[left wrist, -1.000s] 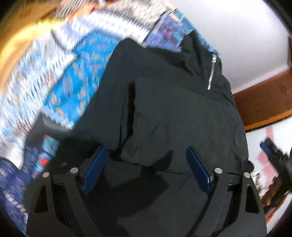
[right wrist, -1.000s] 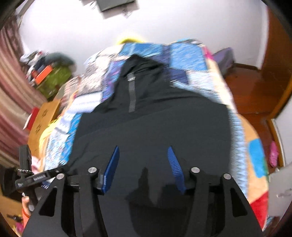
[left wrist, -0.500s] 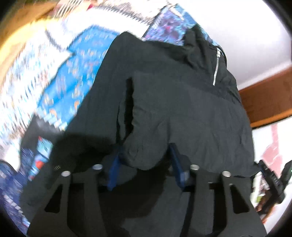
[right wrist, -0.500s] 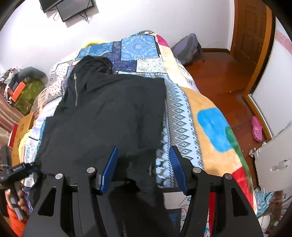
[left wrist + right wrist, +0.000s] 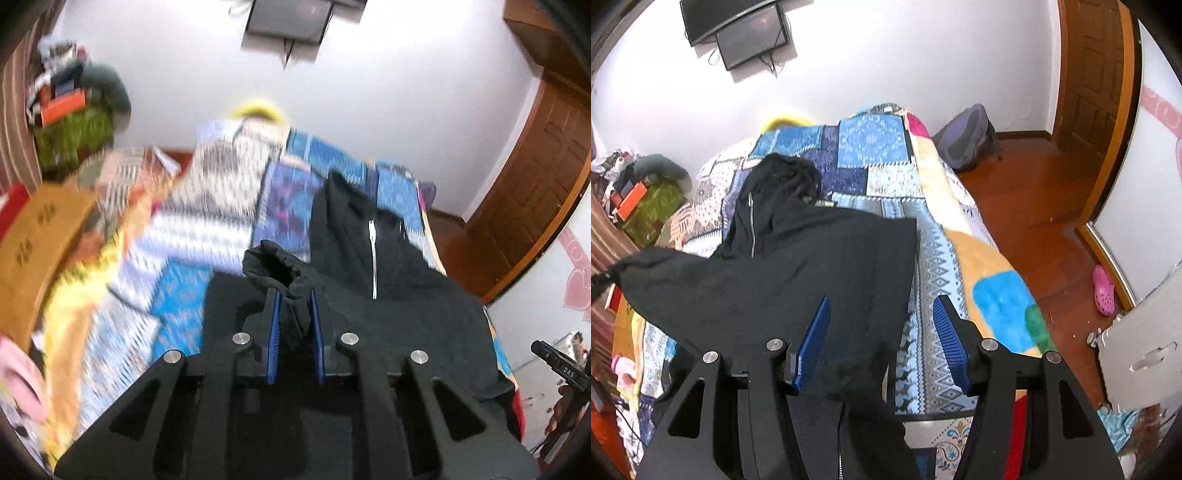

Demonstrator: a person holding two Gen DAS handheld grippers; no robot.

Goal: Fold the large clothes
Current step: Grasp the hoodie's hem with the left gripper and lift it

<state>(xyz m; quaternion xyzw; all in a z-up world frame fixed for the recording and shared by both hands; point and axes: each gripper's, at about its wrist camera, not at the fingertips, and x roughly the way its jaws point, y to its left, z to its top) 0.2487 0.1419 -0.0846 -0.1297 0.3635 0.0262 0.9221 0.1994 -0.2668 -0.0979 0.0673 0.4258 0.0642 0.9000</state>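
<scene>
Pinching a bunched fold of the soft black jacket (image 5: 406, 317), the left claw (image 5: 294, 325) has just closed; the right claw (image 5: 882, 339) gapes empty.

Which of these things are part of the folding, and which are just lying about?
Part of the job: black jacket; left gripper, pinching its sleeve; right gripper, open.

Lying about: backpack; pink shoe; wall screen; quilt.

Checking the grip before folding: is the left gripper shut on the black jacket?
Shut: the left gripper, jaws just closing, pinches a bunched cuff of the black jacket.
</scene>
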